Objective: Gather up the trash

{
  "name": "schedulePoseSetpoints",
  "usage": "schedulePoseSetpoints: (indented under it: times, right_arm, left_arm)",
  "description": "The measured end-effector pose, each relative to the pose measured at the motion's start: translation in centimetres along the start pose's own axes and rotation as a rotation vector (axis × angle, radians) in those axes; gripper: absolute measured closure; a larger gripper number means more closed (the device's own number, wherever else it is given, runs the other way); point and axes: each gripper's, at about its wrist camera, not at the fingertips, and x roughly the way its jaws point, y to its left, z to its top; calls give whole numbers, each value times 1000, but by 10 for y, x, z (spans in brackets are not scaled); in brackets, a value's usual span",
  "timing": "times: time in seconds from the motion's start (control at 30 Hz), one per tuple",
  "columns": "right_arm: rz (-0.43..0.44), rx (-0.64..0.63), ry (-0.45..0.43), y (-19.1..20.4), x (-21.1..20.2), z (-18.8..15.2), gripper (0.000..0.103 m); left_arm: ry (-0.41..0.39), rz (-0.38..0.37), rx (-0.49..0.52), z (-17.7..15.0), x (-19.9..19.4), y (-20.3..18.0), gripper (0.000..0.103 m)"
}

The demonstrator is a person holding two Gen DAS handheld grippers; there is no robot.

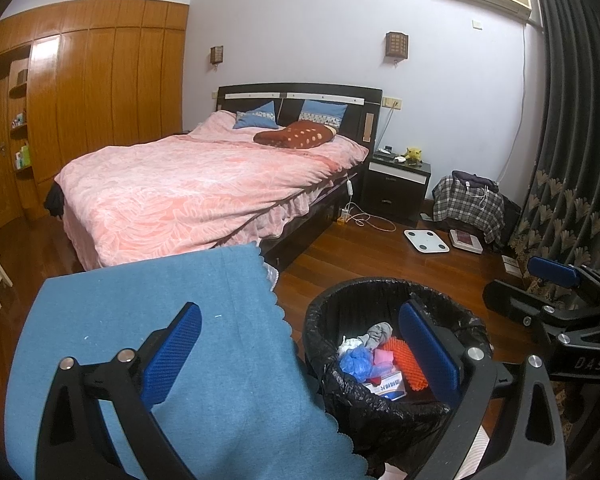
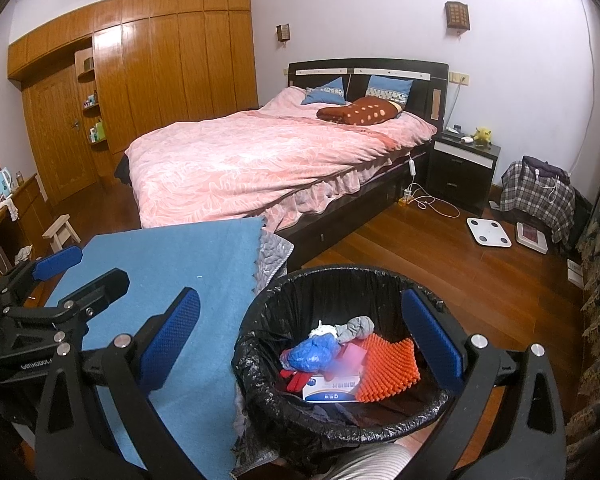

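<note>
Setting: a bedroom with a wooden floor (image 2: 440,264), a bed (image 2: 260,168) under a pink cover, a wardrobe (image 2: 160,72) along the far wall
Bin: a round bin (image 2: 340,420) lined with a black bag stands upright, mouth up, just beside a table covered by a blue cloth (image 2: 180,288); in the left wrist view it sits at lower right (image 1: 328,320)
Trash: all of it lies inside the bin, heaped together
Box: a white and blue box (image 2: 332,390) lies flat at the near side of the heap, its long axis running left to right
Orange mat: a studded orange mat (image 2: 388,368) leans at the right, tilted, its long side slanting up toward the right; seen also from the left wrist (image 1: 406,364)
Blue bag: a crumpled blue bag (image 2: 312,354) rests on top of the box
Grey cloth: a wadded grey cloth (image 2: 356,328) lies at the far side of the heap
Left gripper: the left gripper (image 1: 300,356) hangs over the table edge and the bin, jaws spread wide, nothing between them
Right gripper: the right gripper (image 2: 312,340) hangs over the bin, jaws spread wide, empty; one finger over the blue cloth, the other over the bin's right rim
Other: a white scale (image 2: 488,232) lies on the floor near the nightstand (image 2: 460,168)
</note>
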Motion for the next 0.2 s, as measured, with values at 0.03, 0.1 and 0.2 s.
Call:
schedulePoseSetpoints:
  times: [0.03,0.1,0.2]
  right_arm:
    - [1,0,0,-1,0,0,5]
    - [0,-2,-1,0,0,0,5]
    - [1,0,0,0,-1,-1,5]
  left_arm:
    - [1,0,0,0,0,0,6]
    - [1,0,1,-1,-1,0,6]
    - [3,0,-2,-1,-2,0,6]
